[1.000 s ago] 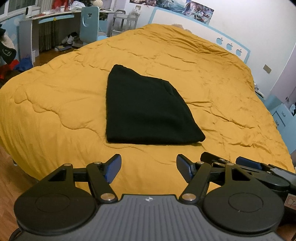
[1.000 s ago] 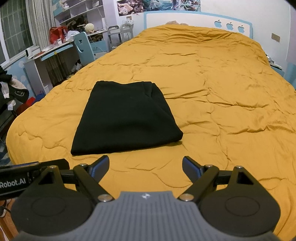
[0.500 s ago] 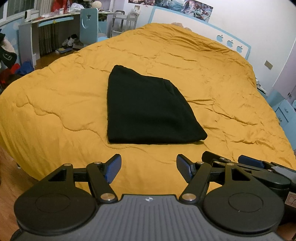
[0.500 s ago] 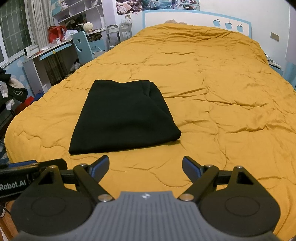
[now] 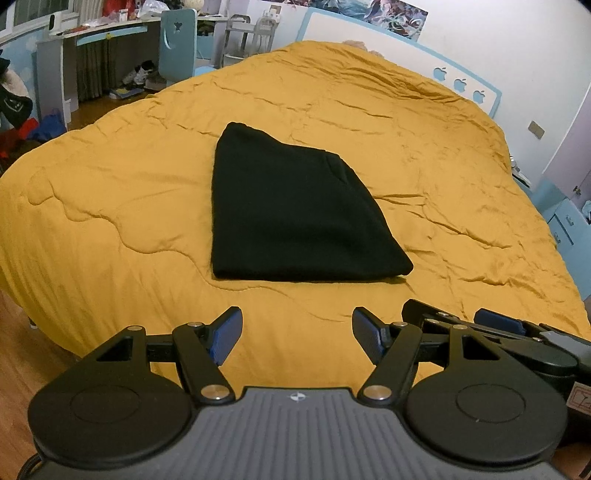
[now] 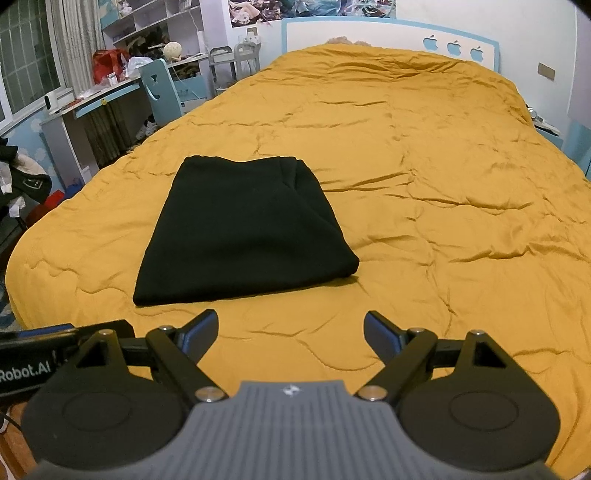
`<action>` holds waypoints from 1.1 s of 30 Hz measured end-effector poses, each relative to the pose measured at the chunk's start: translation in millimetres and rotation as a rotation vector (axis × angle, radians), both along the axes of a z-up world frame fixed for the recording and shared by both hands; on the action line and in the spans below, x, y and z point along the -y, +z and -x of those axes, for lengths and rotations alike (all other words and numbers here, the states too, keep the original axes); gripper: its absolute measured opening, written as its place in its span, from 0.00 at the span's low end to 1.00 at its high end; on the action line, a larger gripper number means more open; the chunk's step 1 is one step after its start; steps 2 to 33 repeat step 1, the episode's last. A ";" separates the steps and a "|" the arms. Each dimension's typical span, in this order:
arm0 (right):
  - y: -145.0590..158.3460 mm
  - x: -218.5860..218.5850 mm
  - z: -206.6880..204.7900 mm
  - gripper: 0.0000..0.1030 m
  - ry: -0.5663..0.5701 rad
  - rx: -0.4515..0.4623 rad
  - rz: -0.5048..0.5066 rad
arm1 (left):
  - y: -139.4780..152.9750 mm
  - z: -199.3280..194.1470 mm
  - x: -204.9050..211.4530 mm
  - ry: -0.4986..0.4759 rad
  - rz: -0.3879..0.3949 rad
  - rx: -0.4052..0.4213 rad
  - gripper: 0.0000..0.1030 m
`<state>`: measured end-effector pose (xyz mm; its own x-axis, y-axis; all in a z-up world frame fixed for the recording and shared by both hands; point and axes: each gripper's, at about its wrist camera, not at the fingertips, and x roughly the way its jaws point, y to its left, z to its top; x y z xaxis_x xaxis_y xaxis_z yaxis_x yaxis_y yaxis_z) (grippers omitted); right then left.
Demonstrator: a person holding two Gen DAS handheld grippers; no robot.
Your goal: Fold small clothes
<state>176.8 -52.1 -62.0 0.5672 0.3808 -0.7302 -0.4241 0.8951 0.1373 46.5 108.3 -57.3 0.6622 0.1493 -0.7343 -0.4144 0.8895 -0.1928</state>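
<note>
Left gripper (image 5: 297, 334) and right gripper (image 6: 290, 332) gape empty above the mustard bed (image 5: 424, 155); folded black garment (image 5: 295, 218) lies there, desk (image 6: 92, 107) beyond.

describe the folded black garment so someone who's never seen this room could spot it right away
Find the big bed covered by a mustard-yellow quilt. On the part of it nearest the desk lies the black garment, folded flat into a neat, roughly rectangular bundle. It is the only thing lying on the quilt, and its black stands out sharply against the yellow.

A wrinkled mustard-yellow quilt (image 6: 424, 177) covers the bed, under a white headboard with blue apples (image 6: 391, 35). Off to the left stand a cluttered desk (image 6: 85, 107) and a pale blue chair (image 6: 159, 90).
</note>
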 end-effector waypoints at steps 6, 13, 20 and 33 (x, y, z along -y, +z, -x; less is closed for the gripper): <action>0.0 0.0 0.0 0.79 0.000 0.000 0.000 | 0.2 -0.4 0.7 -0.003 -0.002 0.001 0.77; 0.0 0.0 0.0 0.79 0.000 0.000 0.000 | 0.2 -0.4 0.7 -0.003 -0.002 0.001 0.77; 0.0 0.0 0.0 0.79 0.000 0.000 0.000 | 0.2 -0.4 0.7 -0.003 -0.002 0.001 0.77; 0.0 0.0 0.0 0.79 0.000 0.000 0.000 | 0.2 -0.4 0.7 -0.003 -0.002 0.001 0.77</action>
